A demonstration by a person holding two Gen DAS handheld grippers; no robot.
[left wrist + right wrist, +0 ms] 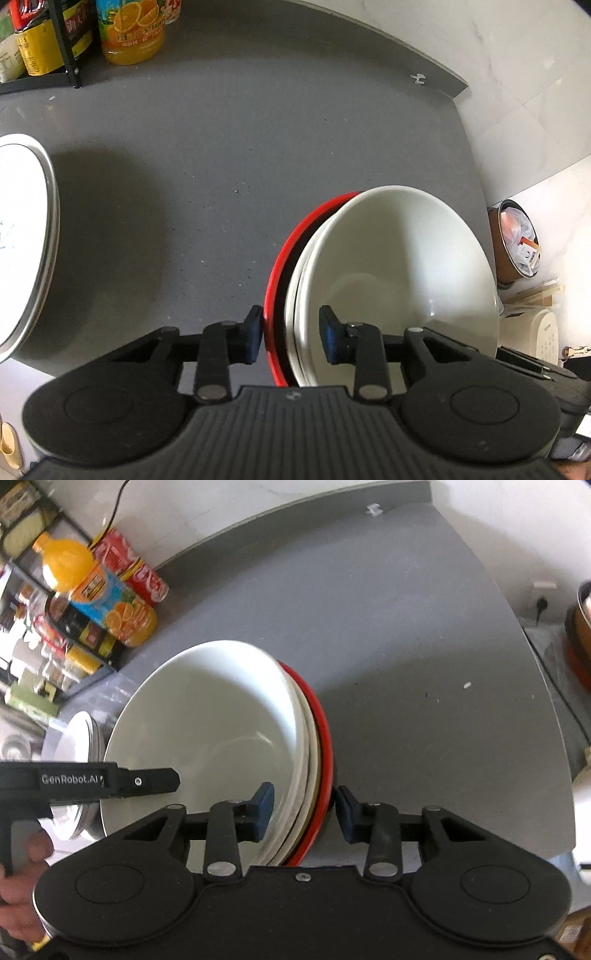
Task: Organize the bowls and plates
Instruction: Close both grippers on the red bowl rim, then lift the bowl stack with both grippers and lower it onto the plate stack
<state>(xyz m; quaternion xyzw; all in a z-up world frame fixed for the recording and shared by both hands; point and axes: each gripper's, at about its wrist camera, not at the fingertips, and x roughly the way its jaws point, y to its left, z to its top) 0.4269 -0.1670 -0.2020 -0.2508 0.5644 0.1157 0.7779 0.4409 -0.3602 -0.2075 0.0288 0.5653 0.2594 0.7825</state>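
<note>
A stack of nested bowls stands over the grey counter (pixel 184 177): white bowls (pixel 399 266) inside a red bowl (pixel 275 295). My left gripper (pixel 291 332) is shut on the stack's left rim, one pad outside the red wall and one inside the top white bowl. My right gripper (pixel 304 812) is shut on the opposite rim of the same white bowls (pixel 207 720) and red bowl (pixel 325 738). The left gripper's black body (pixel 110 782) and a hand (pixel 22 867) show at the left. A white plate (pixel 22 240) with a metal rim lies to the left.
An orange juice bottle (pixel 133 33) and a black rack (pixel 70 55) of jars stand at the back left, with a cola bottle (pixel 140 572) beside them. The counter ends at the right, where a bin (pixel 517 243) and a white appliance (pixel 543 336) sit below.
</note>
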